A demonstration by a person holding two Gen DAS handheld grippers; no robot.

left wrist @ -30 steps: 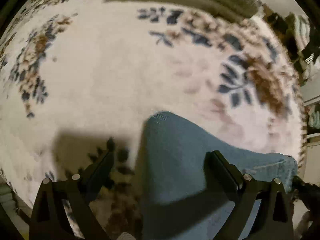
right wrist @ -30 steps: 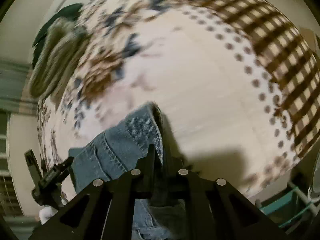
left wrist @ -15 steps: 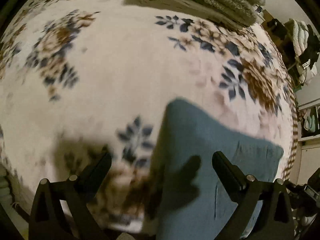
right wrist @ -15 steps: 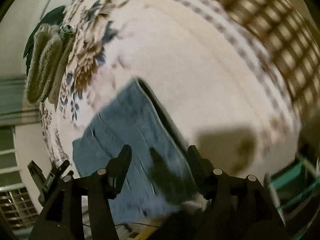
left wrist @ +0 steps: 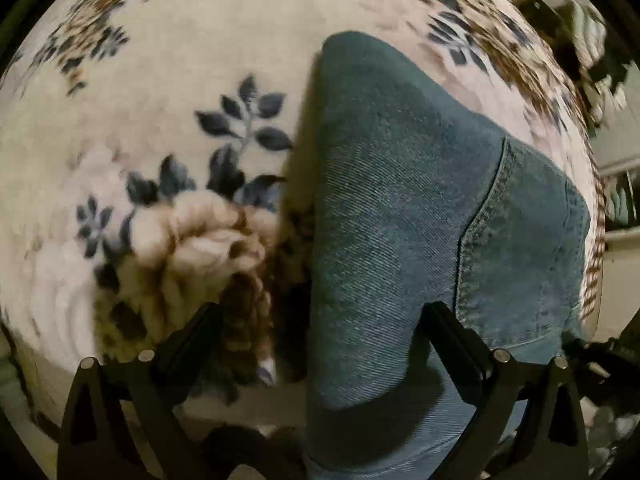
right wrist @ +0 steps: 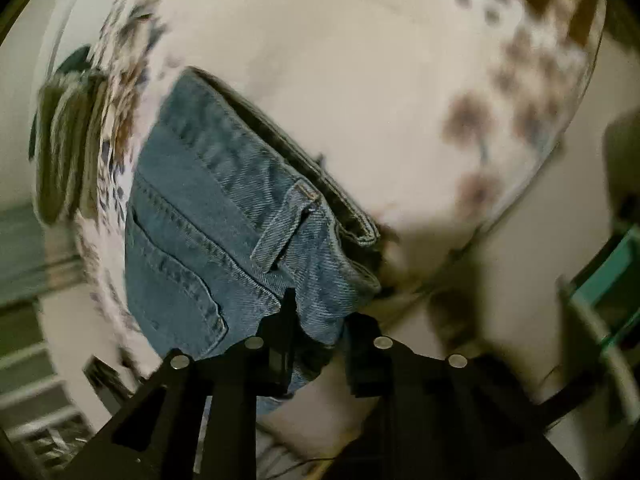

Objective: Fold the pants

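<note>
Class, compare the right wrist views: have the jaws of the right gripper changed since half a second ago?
Yes. The right gripper was open above the jeans; its jaws now stand close together on the waistband edge.

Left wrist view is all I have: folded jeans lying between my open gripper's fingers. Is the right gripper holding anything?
Observer: Yes. The right gripper is pinched on the jeans, with a waistband corner between its fingers.
Operator: Which side of the waistband faces up there?
Observer: The outside, with a belt loop lying on top.
Operator: Is that corner hanging off the blanket?
Observer: It sits right at the blanket edge, above the drop.
</note>
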